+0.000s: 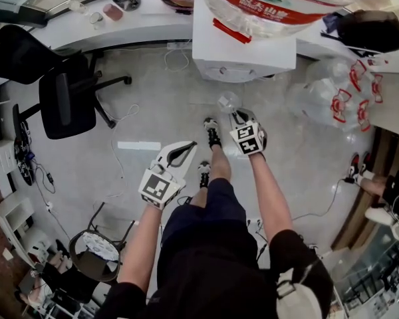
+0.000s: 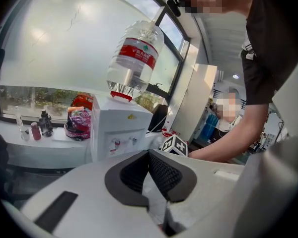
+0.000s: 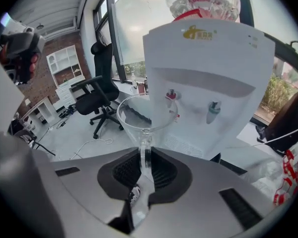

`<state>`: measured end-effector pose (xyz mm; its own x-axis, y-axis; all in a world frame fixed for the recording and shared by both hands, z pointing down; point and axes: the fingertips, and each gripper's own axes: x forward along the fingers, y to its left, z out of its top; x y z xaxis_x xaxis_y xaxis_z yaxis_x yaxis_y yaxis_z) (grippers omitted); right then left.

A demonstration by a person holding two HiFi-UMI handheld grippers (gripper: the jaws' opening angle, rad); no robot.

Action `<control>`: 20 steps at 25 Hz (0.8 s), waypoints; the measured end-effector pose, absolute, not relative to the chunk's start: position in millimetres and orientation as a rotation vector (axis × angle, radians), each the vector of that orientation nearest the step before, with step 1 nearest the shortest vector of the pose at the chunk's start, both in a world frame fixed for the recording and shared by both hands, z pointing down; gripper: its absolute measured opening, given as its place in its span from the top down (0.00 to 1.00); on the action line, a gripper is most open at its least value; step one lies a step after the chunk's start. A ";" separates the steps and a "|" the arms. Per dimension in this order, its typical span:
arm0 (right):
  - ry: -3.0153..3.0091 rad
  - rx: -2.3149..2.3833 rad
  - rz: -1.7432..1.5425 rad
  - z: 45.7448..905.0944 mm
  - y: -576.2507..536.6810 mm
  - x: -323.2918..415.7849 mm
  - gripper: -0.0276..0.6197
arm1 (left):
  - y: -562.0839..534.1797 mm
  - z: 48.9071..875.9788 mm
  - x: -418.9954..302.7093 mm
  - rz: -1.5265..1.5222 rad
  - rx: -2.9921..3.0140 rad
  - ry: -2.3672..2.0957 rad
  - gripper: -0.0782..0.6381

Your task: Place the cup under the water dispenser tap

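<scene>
Well: right gripper (image 3: pixel 145 165) clamped on stem of clear stemmed glass cup (image 3: pixel 148 114), bowl upright (ready to catch water), near white water dispenser (image 3: pixel 208 78), not yet under red tap (image 3: pixel 172 95). Left gripper (image 2: pixel 151 167) closed, empty, kept aside.

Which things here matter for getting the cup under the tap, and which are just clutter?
In the job: stemmed glass cup, held at the stem by the right gripper; water dispenser; red tap.
Lying about: office chair; water jugs on the floor; snack bags.

Water dispenser (image 1: pixel 243 48) on white counter (image 1: pixel 149 20)
</scene>
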<state>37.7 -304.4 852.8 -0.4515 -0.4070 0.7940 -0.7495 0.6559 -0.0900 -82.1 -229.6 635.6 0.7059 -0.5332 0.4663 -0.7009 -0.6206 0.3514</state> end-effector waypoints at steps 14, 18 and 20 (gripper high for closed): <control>-2.059 0.943 0.564 938.8 -361.0 29.4 0.93 | -224.6 693.0 -87.9 0.465 2.335 -0.948 0.89; -2.046 0.970 0.584 955.2 -375.1 28.0 0.93 | -228.9 698.5 -90.6 0.472 2.342 -0.960 0.89; -2.033 0.987 0.591 962.0 -380.3 28.5 0.93 | -227.8 702.4 -91.9 0.467 2.335 -0.970 0.89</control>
